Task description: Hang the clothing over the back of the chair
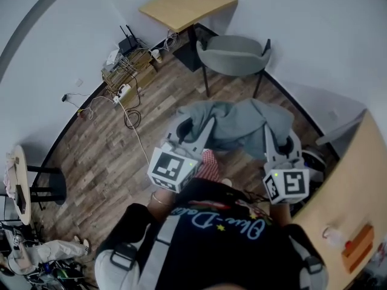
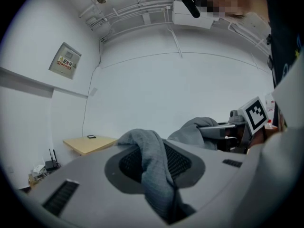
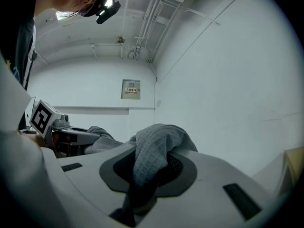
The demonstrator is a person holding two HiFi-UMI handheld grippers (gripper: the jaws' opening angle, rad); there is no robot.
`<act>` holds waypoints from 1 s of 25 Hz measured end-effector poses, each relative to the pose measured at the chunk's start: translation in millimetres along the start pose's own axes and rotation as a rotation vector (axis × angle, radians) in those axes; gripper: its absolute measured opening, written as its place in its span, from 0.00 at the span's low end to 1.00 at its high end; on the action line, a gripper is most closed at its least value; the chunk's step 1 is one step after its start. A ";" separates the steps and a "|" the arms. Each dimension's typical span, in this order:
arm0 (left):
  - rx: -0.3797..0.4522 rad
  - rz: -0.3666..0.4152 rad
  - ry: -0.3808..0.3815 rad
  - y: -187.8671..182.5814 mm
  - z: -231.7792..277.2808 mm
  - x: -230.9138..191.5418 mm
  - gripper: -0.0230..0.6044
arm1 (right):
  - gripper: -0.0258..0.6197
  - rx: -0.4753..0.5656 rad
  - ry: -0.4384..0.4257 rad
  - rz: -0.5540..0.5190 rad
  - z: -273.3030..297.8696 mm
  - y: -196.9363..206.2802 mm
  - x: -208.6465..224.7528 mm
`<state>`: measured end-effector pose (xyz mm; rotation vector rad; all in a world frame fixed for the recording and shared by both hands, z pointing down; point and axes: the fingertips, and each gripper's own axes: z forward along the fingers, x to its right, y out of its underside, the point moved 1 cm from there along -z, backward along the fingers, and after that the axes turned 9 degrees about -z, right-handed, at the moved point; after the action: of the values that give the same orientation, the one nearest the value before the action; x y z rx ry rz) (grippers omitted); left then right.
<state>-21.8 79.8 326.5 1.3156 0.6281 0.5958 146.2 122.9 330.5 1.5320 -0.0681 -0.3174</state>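
- Clothing (image 1: 242, 125): one grey garment of waffle-textured knit.
- State: gripped at two separate points. The left tool (image 1: 195, 124) is clamped on one bunched edge and the right tool (image 1: 279, 139) on another.
- Pose: held in the air, clear of the floor. The fabric spans between the two grip points in loose, crumpled folds and sags below them.
- Chair (image 1: 233, 54): grey upholstered shell with a curved rim, on thin dark legs.
- State: upright on the wood floor, seat bare.
- Position: the clothing hangs near the chair, on the person's side of it. It does not touch the chair.
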 end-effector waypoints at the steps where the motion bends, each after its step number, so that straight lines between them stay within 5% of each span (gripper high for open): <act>1: 0.007 -0.005 0.011 -1.3 6.1 -2.6 0.19 | 0.15 -0.002 0.011 -0.006 3.2 -0.6 3.3; 9: 0.040 -0.007 0.084 -5.8 52.1 -21.9 0.19 | 0.15 -0.015 0.082 -0.043 30.0 2.0 27.5; 25: 0.061 -0.025 0.076 -32.6 120.8 -125.8 0.19 | 0.15 -0.028 0.097 -0.055 148.4 -9.7 43.6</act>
<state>-21.5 -97.6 321.5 1.3452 0.7291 0.6122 150.6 -31.7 321.0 1.5213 0.0543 -0.2862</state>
